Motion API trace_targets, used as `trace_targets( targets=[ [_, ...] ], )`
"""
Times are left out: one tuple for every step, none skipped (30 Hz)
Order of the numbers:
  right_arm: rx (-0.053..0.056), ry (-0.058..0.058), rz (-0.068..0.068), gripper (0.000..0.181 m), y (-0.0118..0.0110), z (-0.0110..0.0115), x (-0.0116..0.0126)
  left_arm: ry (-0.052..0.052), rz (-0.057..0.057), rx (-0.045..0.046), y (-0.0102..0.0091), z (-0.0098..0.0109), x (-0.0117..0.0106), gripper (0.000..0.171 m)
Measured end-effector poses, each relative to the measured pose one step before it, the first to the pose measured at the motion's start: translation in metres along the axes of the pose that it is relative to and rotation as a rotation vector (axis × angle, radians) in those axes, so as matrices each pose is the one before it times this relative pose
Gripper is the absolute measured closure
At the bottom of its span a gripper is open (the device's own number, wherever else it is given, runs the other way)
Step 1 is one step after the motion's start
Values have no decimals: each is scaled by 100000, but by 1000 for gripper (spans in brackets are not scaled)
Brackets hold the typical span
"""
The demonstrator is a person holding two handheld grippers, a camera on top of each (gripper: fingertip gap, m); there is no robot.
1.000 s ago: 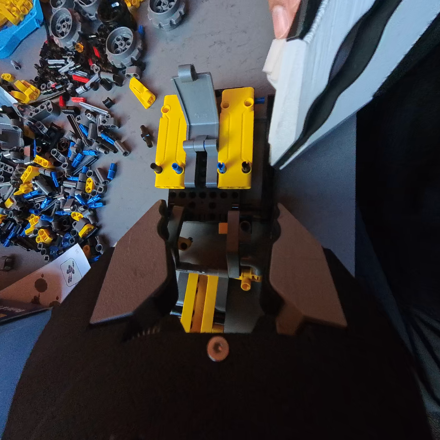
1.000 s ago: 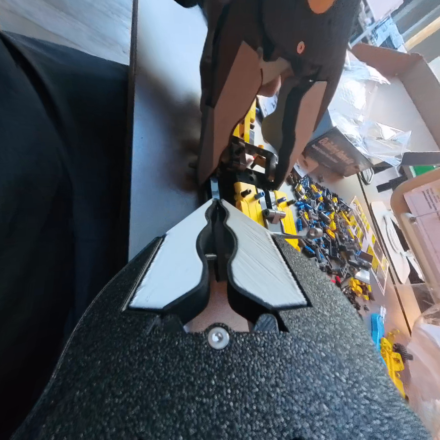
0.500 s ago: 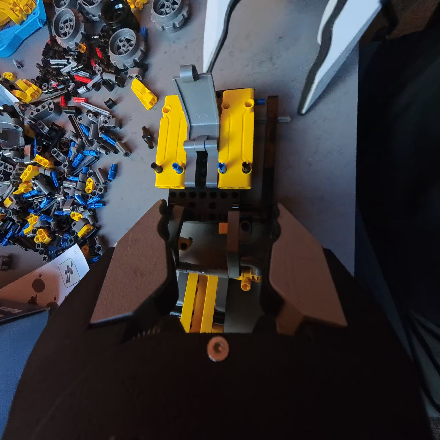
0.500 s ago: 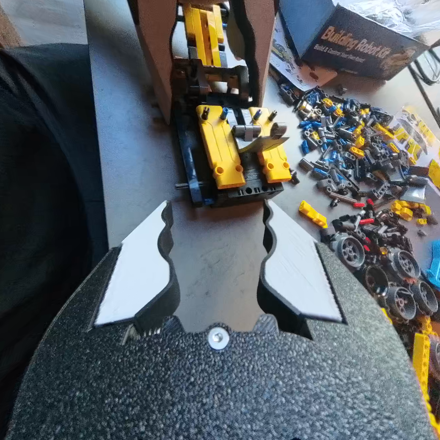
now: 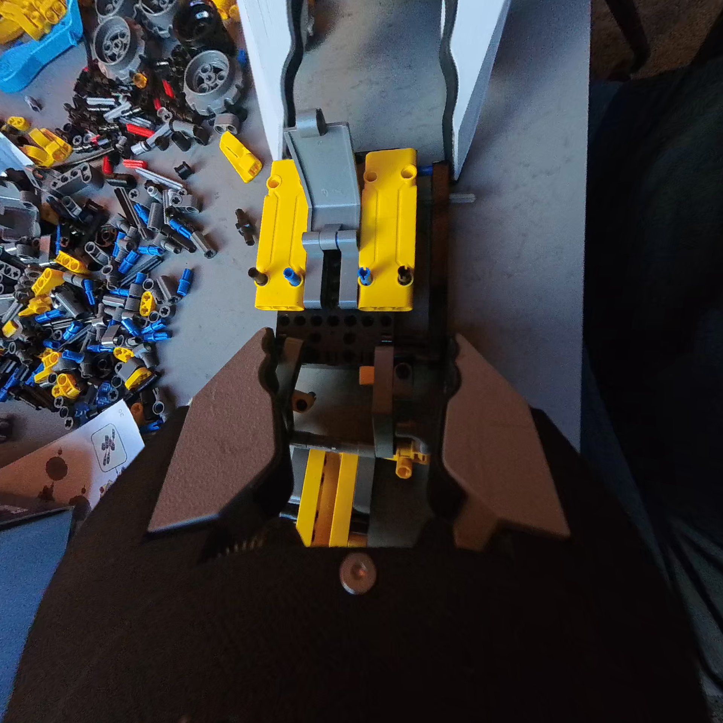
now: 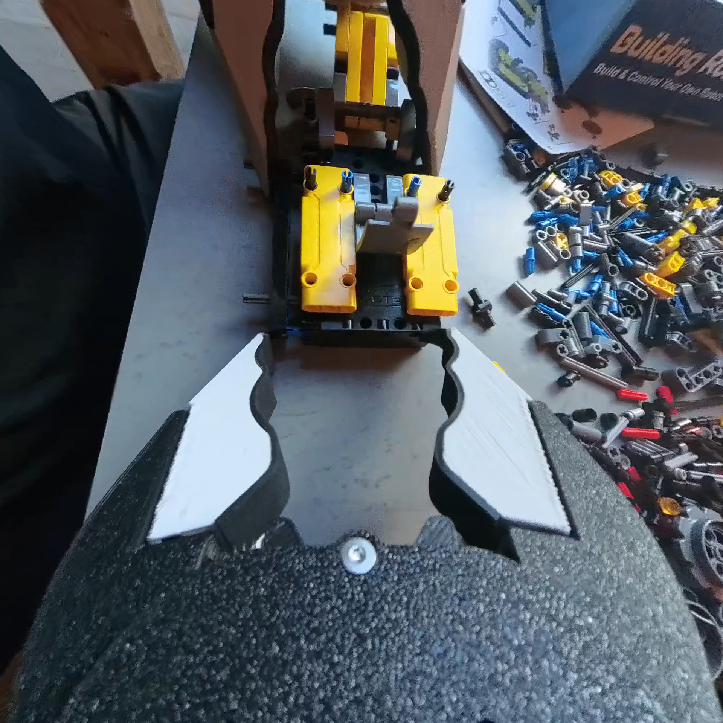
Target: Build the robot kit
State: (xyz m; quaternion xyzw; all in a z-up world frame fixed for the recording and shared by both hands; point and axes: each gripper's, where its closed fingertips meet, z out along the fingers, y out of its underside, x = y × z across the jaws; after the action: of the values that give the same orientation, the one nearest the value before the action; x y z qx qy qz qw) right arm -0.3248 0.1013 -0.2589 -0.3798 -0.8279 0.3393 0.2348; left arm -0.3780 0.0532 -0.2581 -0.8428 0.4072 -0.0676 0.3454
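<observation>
A brick-built model [image 5: 387, 219] with a black frame, two yellow panels and a raised grey flap [image 5: 328, 176] lies on the grey table. My left gripper [image 5: 362, 344], with brown fingers, is shut on the model's near end, around the grey and yellow section. My right gripper [image 6: 358, 336], with white fingers, is open and empty. Its fingertips stand either side of the model's [image 6: 324, 250] opposite end, at the black base's corners; I cannot tell if they touch. The white fingers [image 5: 262, 78] also show at the top of the left wrist view.
A pile of loose small parts [image 5: 98, 274] and grey wheels [image 5: 211, 78] lies beside the model, also in the right wrist view [image 6: 626, 274]. A dark box [image 6: 645, 58] and booklet [image 6: 508, 78] sit behind. The table edge [image 5: 587, 234] and a person's dark clothing [image 6: 58, 234] border the other side. Some 9 cm of space lies between my two pairs of fingers.
My right gripper was shut beside the model; it has opened, swung round to face the model's end and moved in until its fingers straddle it. The left gripper and model have not moved.
</observation>
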Motion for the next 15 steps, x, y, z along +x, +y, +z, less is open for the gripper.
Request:
trace_targets(
  targets=[
    [149, -325, 1316, 93, 77, -84, 175, -36, -814, 288, -32, 2, -20, 87],
    [382, 194, 2974, 86, 66, -53, 389, -417, 412, -85, 19, 8, 1, 87],
    [35, -26, 4106, 75, 41, 41, 466, -475, 423, -139, 9, 17, -2, 87],
    [-682, -2737, 2915, 73, 77, 141, 31, 49, -248, 273, -13, 4, -2, 87],
    [-1268, -2774, 2054, 73, 102, 212, -57, 312, -351, 642, -26, -6, -7, 87],
    [-1186, -2338, 1563, 72, 37, 224, -84, 171, 4, 467, -15, -7, 6, 87],
    [-610, -2289, -78, 75, -99, 178, -256, -16, 19, 19, 8, 3, 5, 87],
    [223, -1156, -2048, 80, -265, 141, -334, -127, 79, -306, 9, 5, -11, 87],
    [378, 146, -2721, 87, -320, 122, -321, -85, 66, -366, 0, 3, -7, 87],
    [-81, 1986, -2161, 89, -198, 93, -53, -141, -164, -240, 2, 11, -10, 87],
    [-733, 1186, -1060, 89, 74, 3, 20, -408, -175, -250, 5, 3, -25, 87],
    [-2, 29, 230, 93, 75, -52, -45, -444, -192, -235, 10, 12, -27, 87],
    [303, 743, -752, 93, 39, 14, -58, -482, -432, -146, 9, 19, -64, 87],
    [32, 1230, -1820, 93, 50, -4, -53, -135, 291, 213, -25, 1, 3, 87],
    [112, 519, -971, 93, 14, -10, -27, -268, 548, 78, -10, -1, 3, 87]
  ],
)
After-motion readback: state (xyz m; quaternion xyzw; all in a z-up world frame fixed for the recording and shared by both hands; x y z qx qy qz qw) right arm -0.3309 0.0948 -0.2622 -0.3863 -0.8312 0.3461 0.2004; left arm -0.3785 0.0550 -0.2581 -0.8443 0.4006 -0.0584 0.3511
